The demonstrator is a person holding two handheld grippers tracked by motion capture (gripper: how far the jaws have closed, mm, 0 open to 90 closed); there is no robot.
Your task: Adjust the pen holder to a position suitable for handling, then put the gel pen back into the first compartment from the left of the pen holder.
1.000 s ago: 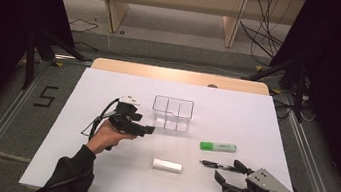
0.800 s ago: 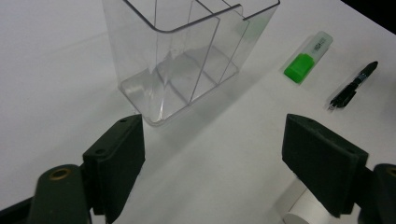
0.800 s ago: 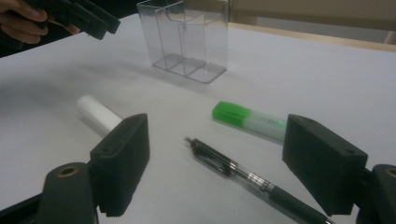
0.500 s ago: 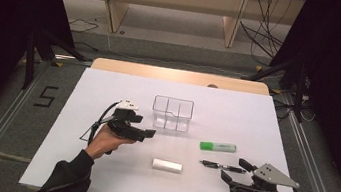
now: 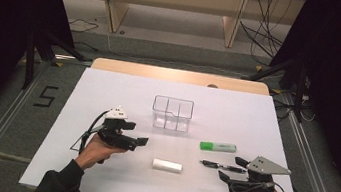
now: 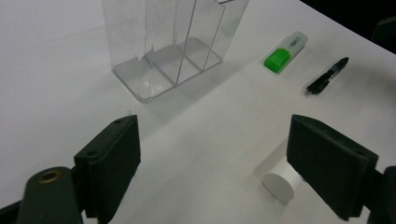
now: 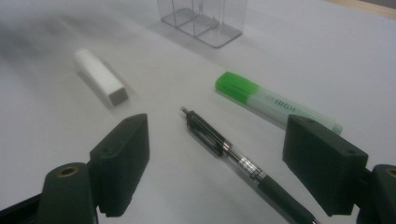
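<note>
Short white stick [image 5: 167, 165], seemingly round-ended

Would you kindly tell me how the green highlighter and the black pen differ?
The green highlighter is thick with a pale translucent barrel and green cap; the black pen is thin, dark, with a clear middle section. The highlighter lies nearer the clear organiser; the pen lies nearer the right claw. Both lie flat on the white table.

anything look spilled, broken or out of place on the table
Nothing stands out. The clear organizer stands upright, and the green highlighter, black pen and white cylinder lie apart on the white table, intact, nothing spilled.
</note>
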